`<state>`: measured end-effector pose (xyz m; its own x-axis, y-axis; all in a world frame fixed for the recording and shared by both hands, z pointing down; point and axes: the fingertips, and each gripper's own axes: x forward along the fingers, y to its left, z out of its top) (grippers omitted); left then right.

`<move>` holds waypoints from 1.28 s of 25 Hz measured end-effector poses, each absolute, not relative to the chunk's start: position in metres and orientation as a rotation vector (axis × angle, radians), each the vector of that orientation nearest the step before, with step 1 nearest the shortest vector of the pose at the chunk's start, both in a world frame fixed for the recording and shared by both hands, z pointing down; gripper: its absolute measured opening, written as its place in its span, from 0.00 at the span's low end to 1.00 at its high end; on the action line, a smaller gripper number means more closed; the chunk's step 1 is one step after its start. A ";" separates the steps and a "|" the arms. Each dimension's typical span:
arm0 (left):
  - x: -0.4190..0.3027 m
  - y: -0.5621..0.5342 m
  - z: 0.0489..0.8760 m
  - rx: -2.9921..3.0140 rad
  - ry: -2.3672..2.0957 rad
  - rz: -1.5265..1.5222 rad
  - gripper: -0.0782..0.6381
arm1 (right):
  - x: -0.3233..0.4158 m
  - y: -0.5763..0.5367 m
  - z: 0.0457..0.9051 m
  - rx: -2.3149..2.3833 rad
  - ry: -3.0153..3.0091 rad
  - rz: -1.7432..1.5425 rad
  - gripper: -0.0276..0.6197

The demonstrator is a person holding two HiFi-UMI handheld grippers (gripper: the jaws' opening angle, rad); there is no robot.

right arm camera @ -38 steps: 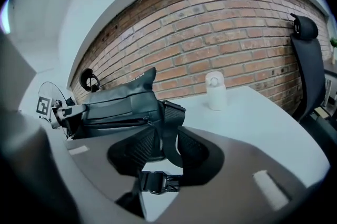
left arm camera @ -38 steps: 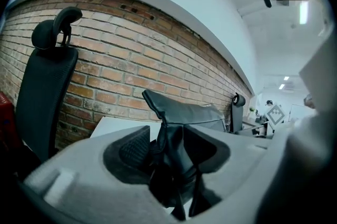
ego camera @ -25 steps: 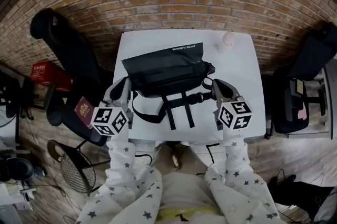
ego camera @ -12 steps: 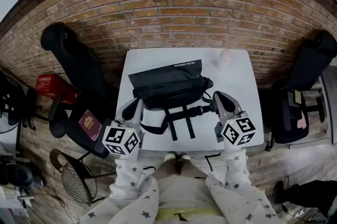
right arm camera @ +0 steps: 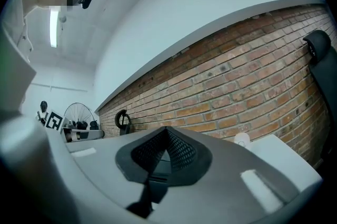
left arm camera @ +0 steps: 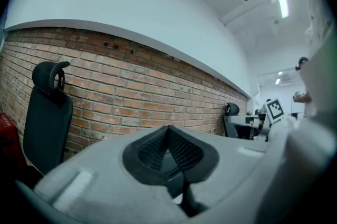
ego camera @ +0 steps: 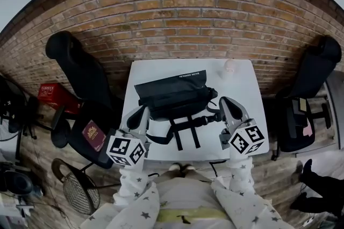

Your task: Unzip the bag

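Soft black bag [ego camera: 173, 94], flat white square table [ego camera: 245, 85]

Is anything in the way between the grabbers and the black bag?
Nothing visible. The left gripper and right gripper hover beside the bag, with only its own straps near them. A small white thing sits at the far table corner.

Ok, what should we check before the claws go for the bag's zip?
1. Bag lying flat on the table: ok.
2. Left claw empty: ok, shut on nothing.
3. Right claw empty: ok, shut on nothing.
4. Claws open enough to grab: not ok, both are shut.
5. Zip pull spotted: cannot tell, too small to see from here.
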<state>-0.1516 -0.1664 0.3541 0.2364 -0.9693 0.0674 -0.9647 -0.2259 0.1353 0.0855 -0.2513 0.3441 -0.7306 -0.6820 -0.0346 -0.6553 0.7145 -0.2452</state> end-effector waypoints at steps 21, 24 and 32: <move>-0.183 -0.167 0.333 2.320 -2.022 -0.055 0.11 | 0.090 -0.258 0.320 -1.117 2.738 -0.231 0.05; -0.184 -0.167 0.334 2.316 -2.027 -0.048 0.11 | 0.090 -0.259 0.320 -1.118 2.740 -0.235 0.05; -0.184 -0.167 0.334 2.315 -2.029 -0.046 0.11 | 0.093 -0.259 0.322 -1.123 2.738 -0.225 0.05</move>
